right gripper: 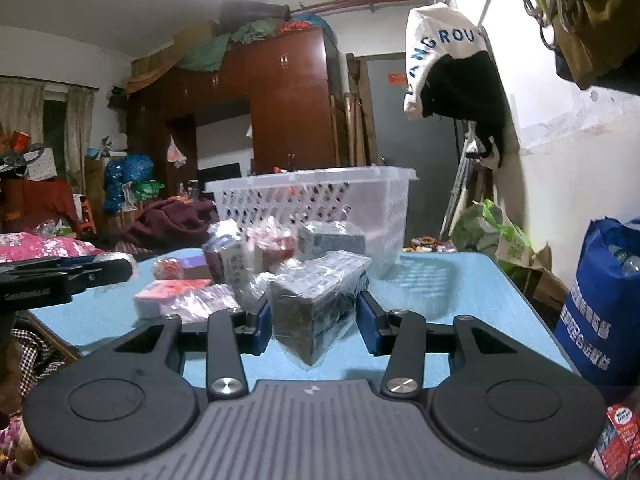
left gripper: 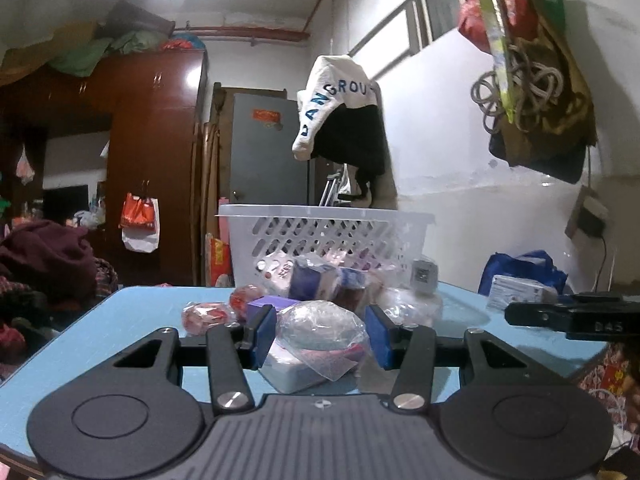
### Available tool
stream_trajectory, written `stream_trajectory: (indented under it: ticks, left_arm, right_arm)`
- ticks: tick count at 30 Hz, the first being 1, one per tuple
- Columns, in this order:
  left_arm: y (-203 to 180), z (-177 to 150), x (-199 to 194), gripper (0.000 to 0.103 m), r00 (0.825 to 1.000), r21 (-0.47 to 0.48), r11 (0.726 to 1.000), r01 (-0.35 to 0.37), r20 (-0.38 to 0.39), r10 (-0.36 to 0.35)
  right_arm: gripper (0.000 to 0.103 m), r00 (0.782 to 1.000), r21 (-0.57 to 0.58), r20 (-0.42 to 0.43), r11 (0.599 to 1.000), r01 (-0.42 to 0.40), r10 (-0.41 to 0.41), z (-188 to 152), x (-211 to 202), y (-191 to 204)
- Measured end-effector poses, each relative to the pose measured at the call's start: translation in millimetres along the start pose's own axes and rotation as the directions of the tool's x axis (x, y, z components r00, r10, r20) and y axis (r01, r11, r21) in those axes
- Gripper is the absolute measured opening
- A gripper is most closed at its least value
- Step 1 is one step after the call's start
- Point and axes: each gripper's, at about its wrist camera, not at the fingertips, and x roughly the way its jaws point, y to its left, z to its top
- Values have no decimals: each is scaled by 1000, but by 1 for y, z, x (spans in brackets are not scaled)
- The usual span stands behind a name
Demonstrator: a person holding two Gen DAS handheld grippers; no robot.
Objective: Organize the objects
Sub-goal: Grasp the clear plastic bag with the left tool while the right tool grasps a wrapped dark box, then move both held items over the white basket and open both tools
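A pile of wrapped packets lies on the blue table (left gripper: 120,320) in front of a white slotted basket (left gripper: 320,232). My left gripper (left gripper: 320,334) is open, its blue pads on either side of a clear-wrapped round packet (left gripper: 320,326) that rests on a white and pink box (left gripper: 296,368). My right gripper (right gripper: 316,322) is open around a dark box in clear wrap (right gripper: 316,304) standing on the table (right gripper: 440,292). The basket (right gripper: 320,200) stands behind the pile. The pads do not press on either item.
Red-wrapped round packets (left gripper: 206,316) and a purple box (left gripper: 268,304) lie left of the left gripper. A pink box (right gripper: 172,292) lies left of the right gripper. A blue bag (right gripper: 600,312) stands off the table's right edge. The wall is close on the right.
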Motion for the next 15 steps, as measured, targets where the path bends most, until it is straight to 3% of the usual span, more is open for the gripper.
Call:
stream_trajectory:
  ticks: [10,15]
  left_arm:
    - [11,11,1,53,999,-67,997,28,36,-26]
    - [17,58,25,53,994,-87,993,73,83,-66]
  right_arm:
    - [47,998,-17,27,998,-59,59,9,-3,14]
    - [47,993,-78,98,995,-65,72,53,6,18]
